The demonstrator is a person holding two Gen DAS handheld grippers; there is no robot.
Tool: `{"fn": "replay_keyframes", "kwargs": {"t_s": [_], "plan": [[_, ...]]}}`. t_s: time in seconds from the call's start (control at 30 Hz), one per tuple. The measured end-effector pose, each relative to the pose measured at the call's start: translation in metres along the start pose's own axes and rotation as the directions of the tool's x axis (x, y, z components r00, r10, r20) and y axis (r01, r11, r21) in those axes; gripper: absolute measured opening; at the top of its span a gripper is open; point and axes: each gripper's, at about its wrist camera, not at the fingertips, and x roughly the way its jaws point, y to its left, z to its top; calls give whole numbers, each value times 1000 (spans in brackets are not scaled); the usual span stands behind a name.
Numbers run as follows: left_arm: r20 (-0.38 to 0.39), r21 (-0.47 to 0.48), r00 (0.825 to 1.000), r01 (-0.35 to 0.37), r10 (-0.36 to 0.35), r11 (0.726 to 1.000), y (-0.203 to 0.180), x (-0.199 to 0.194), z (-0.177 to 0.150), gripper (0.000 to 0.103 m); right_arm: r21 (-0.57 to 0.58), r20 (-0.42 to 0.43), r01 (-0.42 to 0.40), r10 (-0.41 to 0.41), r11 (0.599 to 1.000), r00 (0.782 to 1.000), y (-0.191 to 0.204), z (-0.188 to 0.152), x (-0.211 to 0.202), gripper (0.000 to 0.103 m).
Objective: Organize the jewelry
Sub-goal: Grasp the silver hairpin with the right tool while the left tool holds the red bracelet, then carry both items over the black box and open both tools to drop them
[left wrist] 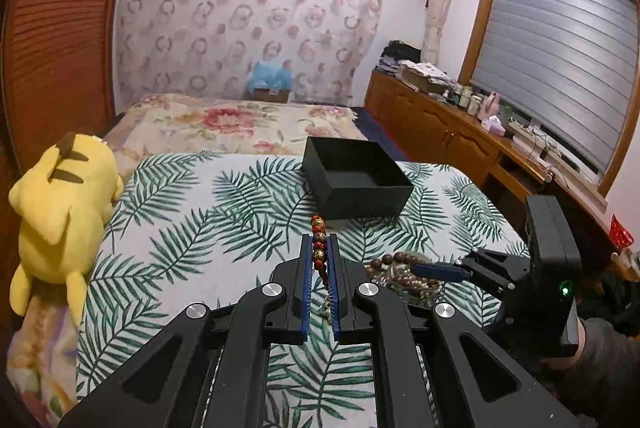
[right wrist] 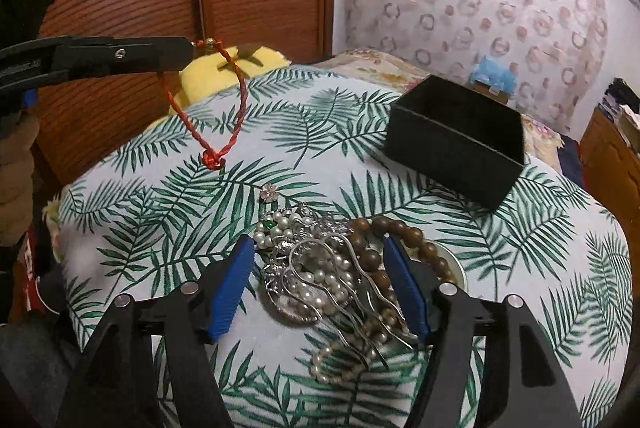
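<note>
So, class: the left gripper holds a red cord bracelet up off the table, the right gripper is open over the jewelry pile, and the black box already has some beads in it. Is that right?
Not quite. The black box is empty, as the left wrist view shows. The rest stands: the left gripper holds the red cord bracelet up, and the right gripper is open over the jewelry pile.

Bedroom: floral bed (left wrist: 224, 124), shuttered window (left wrist: 560, 68) (wooden cabinets (left wrist: 432, 124) beneath).
</note>
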Motion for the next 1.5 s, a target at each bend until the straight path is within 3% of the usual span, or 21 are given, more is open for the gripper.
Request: {"fn": "replay_keyframes", "kwargs": {"t_s": [0.33,0.47,0.53,0.67,0.93,1.17,1.5], "plan": [[-20,-15,1000,4,-4,1000,6,7,-12,6,-90,-59,62,-67,994,996,10,-2,19,71],[-26,-15,1000,6,-6,1000,6,10,-15,6,-88,-61,56,-61,995,996,9,-2,19,71],[-27,-12,1000,6,-6,1000,5,12,-15,6,-84,-64,41,-46,996,997,7,-3,18,66],[-27,-11,1000,6,-6,1000,4,12,-15,6,-83,-53,41,-45,996,998,6,-4,15,58],[-23,0,1000,7,-7,1000,1,15,-13,6,-48,8,27,-27,998,1000,-4,3,-10,58],[-9,34,1000,16,-16,999,-5,25,8,6,-42,60,28,-26,999,998,-22,21,-30,58],[-1,62,1000,18,-18,998,-10,50,44,6,-2,105,63,-62,998,993,-81,52,-30,58]]}}
